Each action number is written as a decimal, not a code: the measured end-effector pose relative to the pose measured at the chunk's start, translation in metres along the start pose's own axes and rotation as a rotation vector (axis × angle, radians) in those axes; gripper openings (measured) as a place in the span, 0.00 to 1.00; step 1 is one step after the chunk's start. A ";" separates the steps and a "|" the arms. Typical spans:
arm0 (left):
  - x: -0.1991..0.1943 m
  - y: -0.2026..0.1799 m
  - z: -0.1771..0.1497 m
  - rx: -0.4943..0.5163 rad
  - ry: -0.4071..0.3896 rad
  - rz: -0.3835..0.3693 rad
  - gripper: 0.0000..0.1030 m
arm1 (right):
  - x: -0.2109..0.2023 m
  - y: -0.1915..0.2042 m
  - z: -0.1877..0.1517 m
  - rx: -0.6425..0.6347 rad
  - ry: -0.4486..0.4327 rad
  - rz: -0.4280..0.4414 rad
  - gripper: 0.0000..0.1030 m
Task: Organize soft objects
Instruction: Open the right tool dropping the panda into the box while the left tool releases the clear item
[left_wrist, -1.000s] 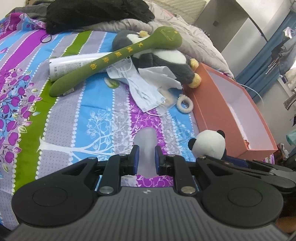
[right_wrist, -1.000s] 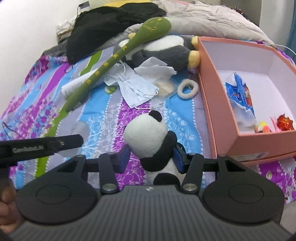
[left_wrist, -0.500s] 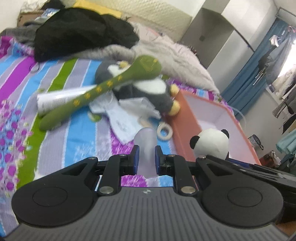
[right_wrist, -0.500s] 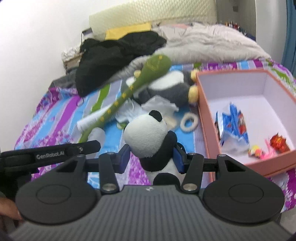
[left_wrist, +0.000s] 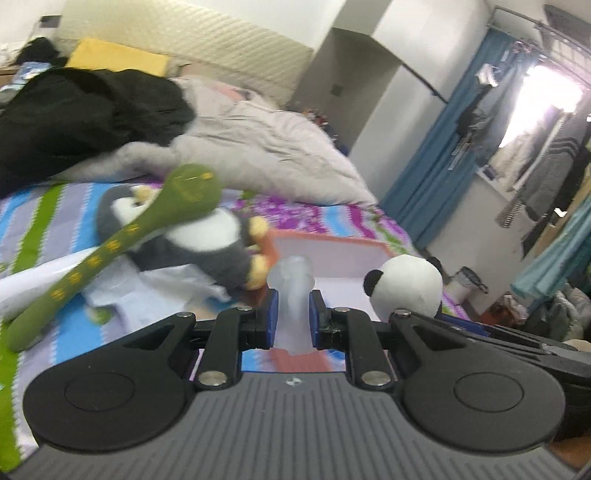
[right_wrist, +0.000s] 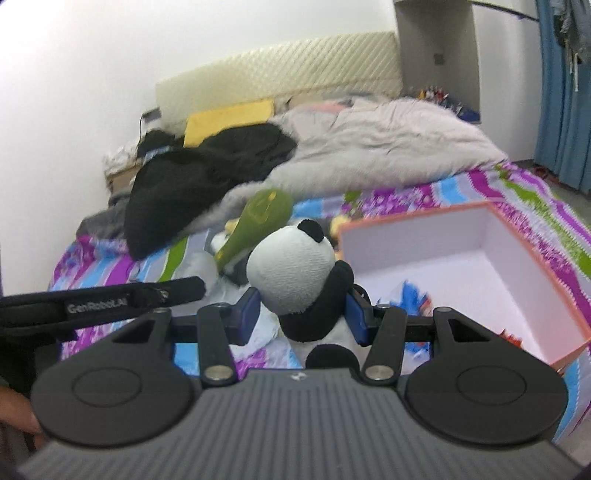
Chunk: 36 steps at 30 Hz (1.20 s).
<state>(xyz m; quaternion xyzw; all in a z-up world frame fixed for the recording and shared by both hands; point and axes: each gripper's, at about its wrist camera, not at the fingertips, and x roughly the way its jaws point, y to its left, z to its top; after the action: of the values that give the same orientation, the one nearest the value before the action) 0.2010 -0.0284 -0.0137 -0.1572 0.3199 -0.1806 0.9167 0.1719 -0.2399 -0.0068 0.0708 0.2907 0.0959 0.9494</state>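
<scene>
My left gripper (left_wrist: 291, 319) is shut on a pale translucent soft object (left_wrist: 291, 284) that sticks up between its blue pads. A small plush panda (right_wrist: 295, 273) is clamped at the body in my right gripper (right_wrist: 300, 314); its head (left_wrist: 404, 286) also shows at the right of the left wrist view. An open orange box (right_wrist: 476, 273) with a white inside lies on the bed to the right, holding a blue packet (right_wrist: 412, 295). A long green plush stick (left_wrist: 122, 243) rests across a grey and white plush penguin (left_wrist: 207, 240).
The bed has a striped floral sheet (left_wrist: 22, 229). A black garment (left_wrist: 85, 118) and a grey duvet (left_wrist: 280, 147) are piled toward the headboard. White paper (left_wrist: 173, 288) lies near the penguin. Blue curtains (left_wrist: 439, 147) and hanging clothes (left_wrist: 546, 173) stand beyond the bed's right side.
Both grippers have risen with their loads, so the bed looks lower and the headboard and room have come into view. The box now lies closer below the right gripper.
</scene>
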 end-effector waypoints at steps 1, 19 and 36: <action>0.007 -0.008 0.003 0.011 0.002 -0.013 0.18 | -0.001 -0.005 0.003 0.001 -0.007 -0.013 0.52; 0.178 -0.066 -0.013 0.039 0.276 -0.115 0.18 | 0.062 -0.148 -0.014 0.236 0.160 -0.205 0.52; 0.253 -0.081 -0.030 0.136 0.412 -0.059 0.43 | 0.113 -0.177 -0.049 0.302 0.284 -0.177 0.60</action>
<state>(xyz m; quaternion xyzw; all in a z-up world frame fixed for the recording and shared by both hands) 0.3477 -0.2138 -0.1371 -0.0642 0.4830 -0.2569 0.8346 0.2616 -0.3832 -0.1415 0.1722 0.4377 -0.0236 0.8822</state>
